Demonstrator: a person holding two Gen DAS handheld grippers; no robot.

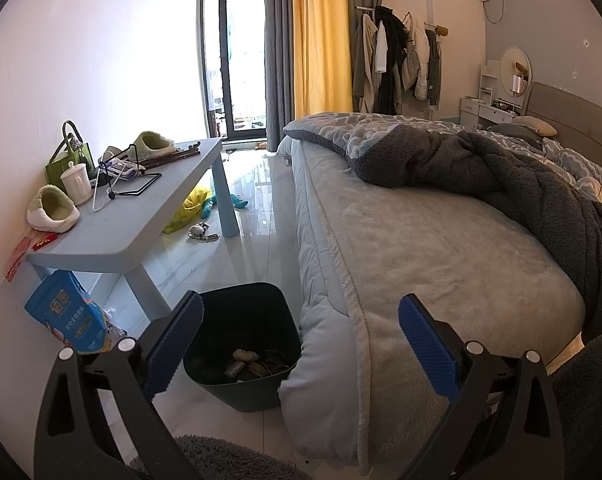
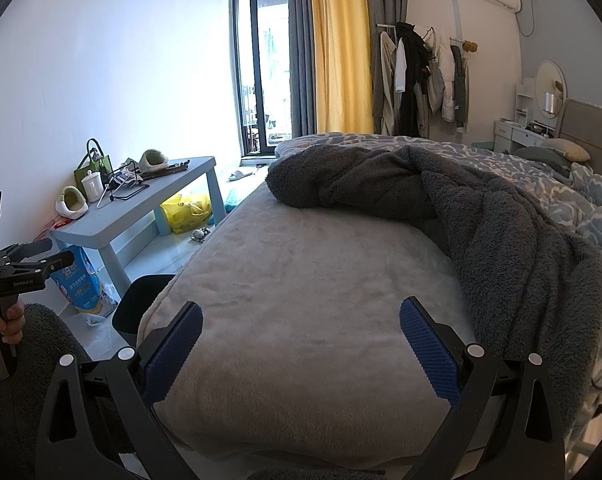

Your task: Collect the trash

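Hovering empty — both tongs (image 1: 301,340) (image 2: 301,340) spread, above bin (image 1: 245,304) and bed (image 2: 301,280).

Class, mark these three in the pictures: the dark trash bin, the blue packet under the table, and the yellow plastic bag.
trash bin (image 1: 257,394), left wrist view, on its front wall.
blue packet (image 1: 67,316), left wrist view, on its printed face.
yellow plastic bag (image 2: 187,210), right wrist view, on its crumpled middle.

A lived-in home bedroom is shown. A wide bed (image 2: 301,300) is covered by a beige fleece sheet and a rumpled grey fleece blanket (image 2: 441,208). Coats are hung on a wall-side clothes rack (image 1: 401,56), and yellow curtains (image 1: 321,36) are drawn beside a glass balcony door (image 1: 241,48).
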